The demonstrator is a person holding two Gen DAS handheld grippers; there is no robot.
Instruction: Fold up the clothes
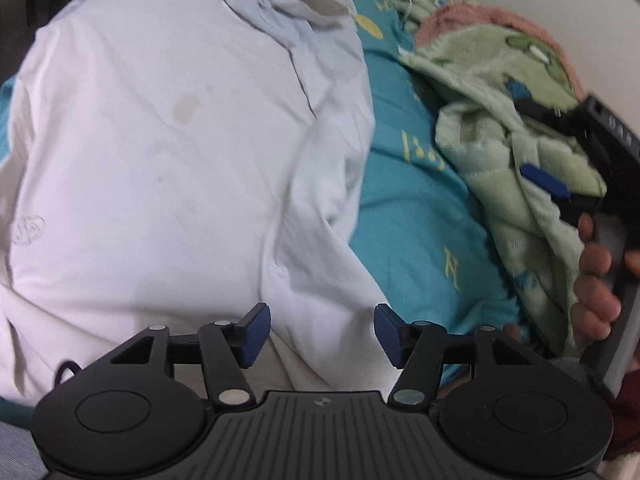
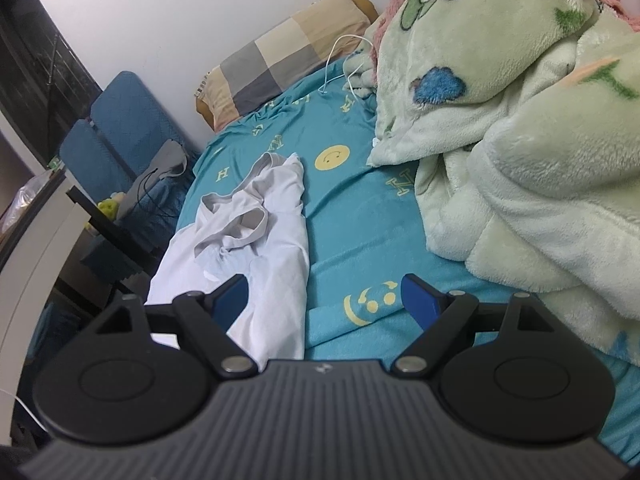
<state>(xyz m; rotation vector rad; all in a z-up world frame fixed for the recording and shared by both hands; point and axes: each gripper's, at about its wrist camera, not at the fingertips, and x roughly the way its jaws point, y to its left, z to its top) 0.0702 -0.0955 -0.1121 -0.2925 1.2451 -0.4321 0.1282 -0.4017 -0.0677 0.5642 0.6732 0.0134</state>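
Right now my left gripper (image 1: pixel 322 334) hangs over the white T-shirt (image 1: pixel 168 152), jaws parted with nothing between the blue pads (image 1: pixel 252 336). That shirt lies spread on the teal bedsheet (image 1: pixel 408 208), its grey collar (image 2: pixel 232 236) rumpled at the far end. My right gripper (image 2: pixel 320 304) stands wide open and empty above the shirt's edge and the sheet. Beside it, a green fleece blanket (image 2: pixel 520 160) is heaped, with a checked pillow (image 2: pixel 280 64) by the wall.

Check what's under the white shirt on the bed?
The white shirt lies on the teal printed bedsheet, which shows around its edges. Whatever sits directly beneath the shirt is covered by the fabric, so nothing more can be told.
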